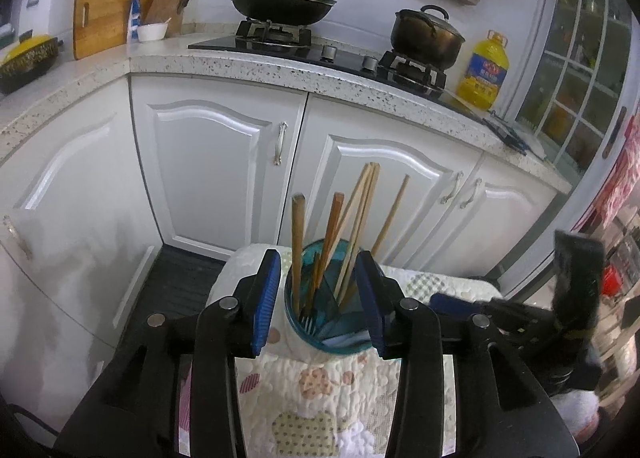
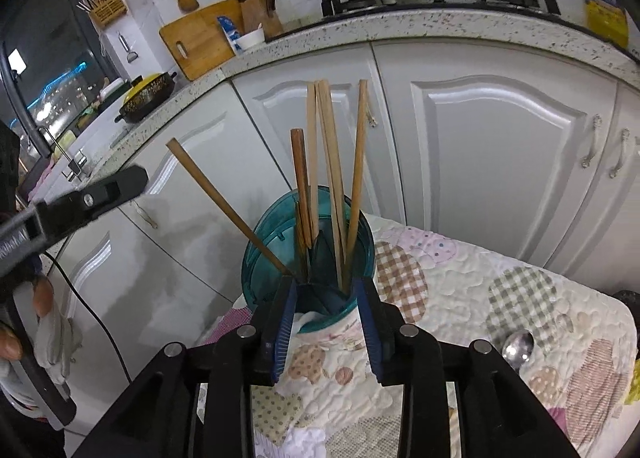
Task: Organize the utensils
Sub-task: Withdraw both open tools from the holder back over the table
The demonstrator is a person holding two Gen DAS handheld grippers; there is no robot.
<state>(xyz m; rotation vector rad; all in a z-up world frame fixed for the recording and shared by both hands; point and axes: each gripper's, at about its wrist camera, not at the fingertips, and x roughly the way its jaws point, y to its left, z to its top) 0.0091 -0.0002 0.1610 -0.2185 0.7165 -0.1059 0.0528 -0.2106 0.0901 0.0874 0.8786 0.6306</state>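
Note:
A teal utensil holder (image 1: 296,322) stands on a table under a quilted patchwork cloth (image 1: 320,386). Several wooden chopsticks (image 1: 362,210) stand in it, and a fork (image 1: 306,323) lies tines-down inside. My left gripper (image 1: 318,258) is open, its blue pads on either side of the holder and apart from its wall. In the right wrist view the holder (image 2: 260,258) sits just beyond my right gripper (image 2: 326,284), which is open with nothing pressed between its pads. One chopstick (image 2: 228,210) leans far to the left. A metal spoon (image 2: 518,344) lies on the cloth at the right.
White cabinet doors (image 1: 216,162) and a speckled counter (image 1: 256,70) rise close behind the table. On the counter are a stove with a wok (image 1: 280,2) and a pot (image 1: 426,38), an oil bottle (image 1: 484,70) and a cutting board (image 1: 108,14). A gloved hand (image 2: 52,330) is at the left.

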